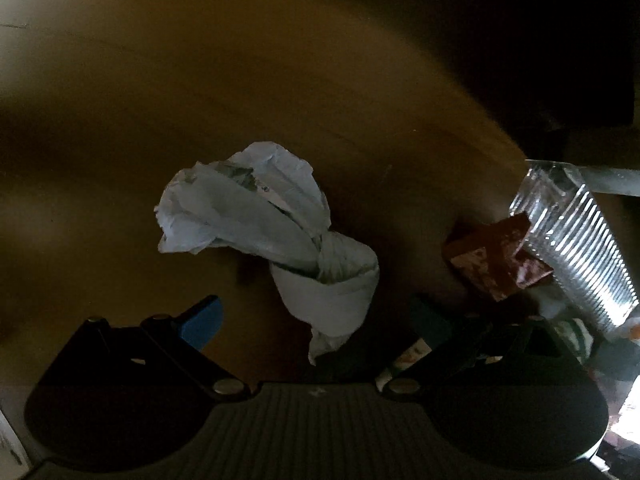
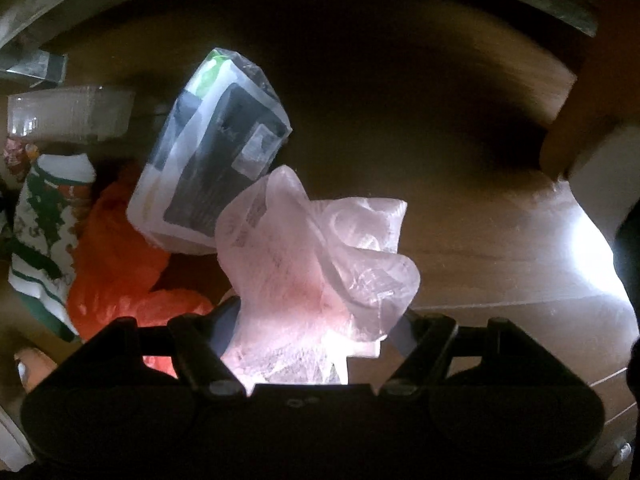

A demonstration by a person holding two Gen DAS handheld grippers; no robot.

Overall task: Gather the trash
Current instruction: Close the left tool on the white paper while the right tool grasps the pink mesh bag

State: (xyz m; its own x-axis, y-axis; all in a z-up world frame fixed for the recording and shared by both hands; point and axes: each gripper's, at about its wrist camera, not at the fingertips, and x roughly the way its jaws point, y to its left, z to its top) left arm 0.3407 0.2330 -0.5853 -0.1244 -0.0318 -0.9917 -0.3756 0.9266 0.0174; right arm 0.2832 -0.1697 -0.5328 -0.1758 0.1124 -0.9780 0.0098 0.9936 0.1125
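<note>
In the left wrist view a crumpled white paper twist (image 1: 276,236) lies on the brown table just ahead of my left gripper (image 1: 316,320), whose blue-tipped fingers (image 1: 202,320) stand wide apart on either side of its lower end. In the right wrist view my right gripper (image 2: 316,324) has a crumpled translucent pink plastic bag (image 2: 316,264) between its fingers and seems shut on it. Behind the bag lies a clear packet with a black box inside (image 2: 216,152).
Left wrist view: a ribbed clear plastic cup (image 1: 576,240) and a brown wrapper (image 1: 496,260) lie at right. Right wrist view: an orange plastic bag (image 2: 116,264), a green-and-white printed paper cup (image 2: 44,236) and a clear plastic container (image 2: 68,114) at left; a table edge (image 2: 560,92) at upper right.
</note>
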